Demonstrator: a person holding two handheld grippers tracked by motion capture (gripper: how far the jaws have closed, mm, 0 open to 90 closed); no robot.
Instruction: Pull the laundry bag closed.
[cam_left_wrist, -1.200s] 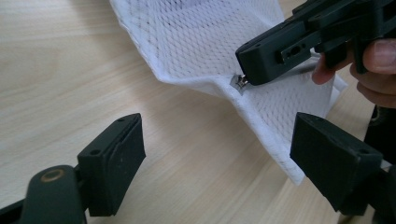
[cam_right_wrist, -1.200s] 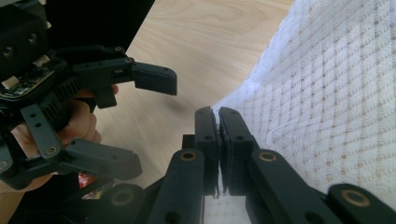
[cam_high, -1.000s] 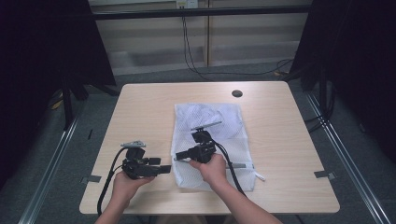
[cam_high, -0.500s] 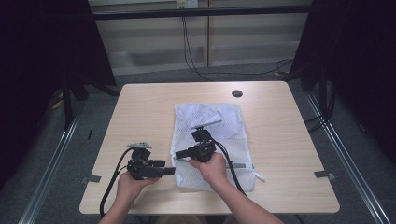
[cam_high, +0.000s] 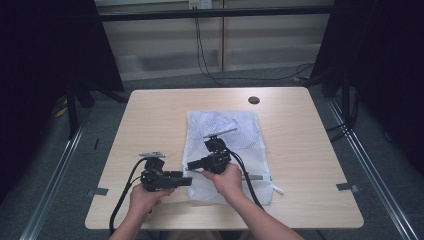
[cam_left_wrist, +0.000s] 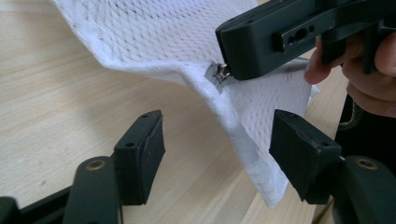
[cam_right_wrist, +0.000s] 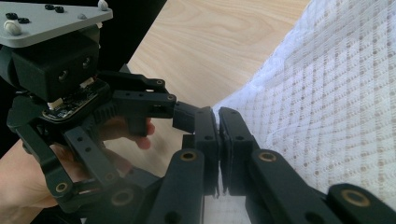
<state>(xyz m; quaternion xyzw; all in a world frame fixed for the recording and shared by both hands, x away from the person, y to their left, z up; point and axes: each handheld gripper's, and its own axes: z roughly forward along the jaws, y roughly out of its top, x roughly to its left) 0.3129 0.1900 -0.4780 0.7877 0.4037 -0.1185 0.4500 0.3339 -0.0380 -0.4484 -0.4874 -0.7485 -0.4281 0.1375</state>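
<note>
A white mesh bag (cam_high: 227, 131) lies flat on the wooden table (cam_high: 155, 120). My right gripper (cam_high: 190, 165) is shut on the bag's left edge at the metal zipper pull (cam_left_wrist: 219, 73) and lifts that edge a little. In the right gripper view its jaws (cam_right_wrist: 219, 140) are pressed together beside the mesh bag (cam_right_wrist: 327, 93). My left gripper (cam_left_wrist: 219, 154) points at the raised corner of the mesh bag (cam_left_wrist: 243, 130). Its jaws have just been closing. The bag's hem hangs between the pads (cam_left_wrist: 140, 149), which stand apart from the cloth.
A dark round hole (cam_high: 254, 100) sits near the table's far edge. Both grippers work near the front left edge, with cables (cam_high: 122, 200) trailing off it. A thin white tag (cam_high: 276, 189) lies by the bag's near right corner. Bare wood spreads left and right of the bag.
My left gripper has edged right toward the bag's lifted corner and its jaws have narrowed. The right gripper has kept still, holding the edge.
</note>
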